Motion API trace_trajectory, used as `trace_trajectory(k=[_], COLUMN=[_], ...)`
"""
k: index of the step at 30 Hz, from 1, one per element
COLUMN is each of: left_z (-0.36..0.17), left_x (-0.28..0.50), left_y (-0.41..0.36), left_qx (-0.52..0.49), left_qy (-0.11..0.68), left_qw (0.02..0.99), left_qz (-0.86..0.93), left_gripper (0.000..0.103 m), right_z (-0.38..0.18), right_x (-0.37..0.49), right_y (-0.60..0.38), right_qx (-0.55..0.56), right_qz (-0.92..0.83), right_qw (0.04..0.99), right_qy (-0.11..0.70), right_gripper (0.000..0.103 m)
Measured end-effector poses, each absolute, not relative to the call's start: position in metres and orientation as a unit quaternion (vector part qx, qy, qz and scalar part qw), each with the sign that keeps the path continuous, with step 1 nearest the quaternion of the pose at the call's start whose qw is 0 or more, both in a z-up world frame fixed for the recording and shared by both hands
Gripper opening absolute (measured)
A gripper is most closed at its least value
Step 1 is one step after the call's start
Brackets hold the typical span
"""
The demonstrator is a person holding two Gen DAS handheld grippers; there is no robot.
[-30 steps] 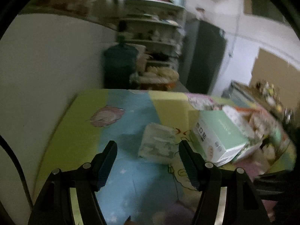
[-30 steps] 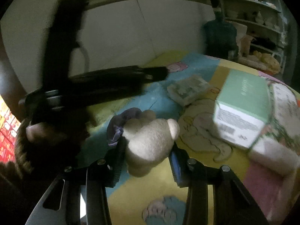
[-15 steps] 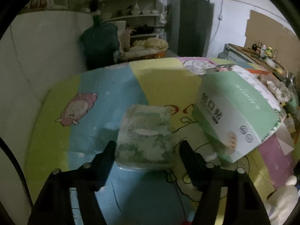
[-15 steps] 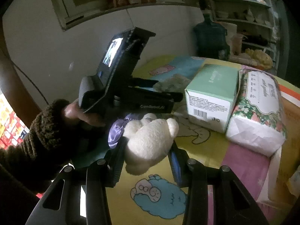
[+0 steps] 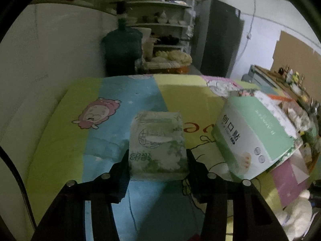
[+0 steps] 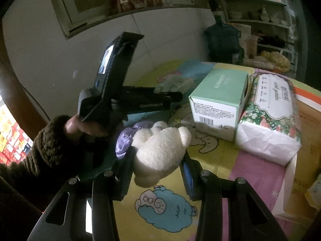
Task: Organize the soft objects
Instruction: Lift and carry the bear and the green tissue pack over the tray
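My left gripper [image 5: 157, 158] sits low over the cartoon-print mat [image 5: 124, 100], and its jaws are closing with the green tissue pack [image 5: 158, 140] between them. The near end of the pack fills the gap and both pads look to be at its sides, though I cannot tell how firmly they press. The pack lies flat on the mat and stretches straight ahead of the fingers. To the right of this gripper, close by, stands a mint-green box [image 5: 254, 138], tilted. Far ahead, past the mat's edge, I see a big water jug [image 5: 122, 50] and shelves [image 5: 160, 20].

My right gripper [image 6: 157, 172] is clamped on a white plush bear [image 6: 160, 150], the pads squeezing its body from both sides so it hangs clear above the mat [image 6: 210, 154]. A purple cloth piece [image 6: 125, 142] shows just behind the bear on the left. Ahead and to the right of these fingers, the mint-green box [image 6: 220, 96] stands touching a floral tissue pack [image 6: 270, 118] on its far side. To the left I see a hand [image 6: 80, 126] in a brown fuzzy sleeve [image 6: 40, 152], holding the other gripper [image 6: 176, 97], whose fingers reach toward the green tissue pack [image 6: 176, 83].
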State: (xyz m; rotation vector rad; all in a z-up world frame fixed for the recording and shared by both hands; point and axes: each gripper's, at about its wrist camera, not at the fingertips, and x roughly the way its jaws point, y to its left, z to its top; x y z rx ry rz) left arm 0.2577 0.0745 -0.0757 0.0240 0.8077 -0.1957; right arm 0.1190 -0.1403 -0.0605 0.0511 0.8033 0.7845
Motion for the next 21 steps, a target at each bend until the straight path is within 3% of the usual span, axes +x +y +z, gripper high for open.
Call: trace_trajectory(k=[21], left_z=[0.002], left_x=[0.19], left_y=[0.002], left_qx=[-0.02], left_qy=[0.3], left_qw=[0.944], left_qz=[-0.139], left_gripper=[0.05], right_z=[-0.021], right_x=[0.097], right_y=[-0.222], right_qx=[0.063], right_qz=[0.306], right_qw=[0.895], right_qy=[0.318], right_gripper=[0.044])
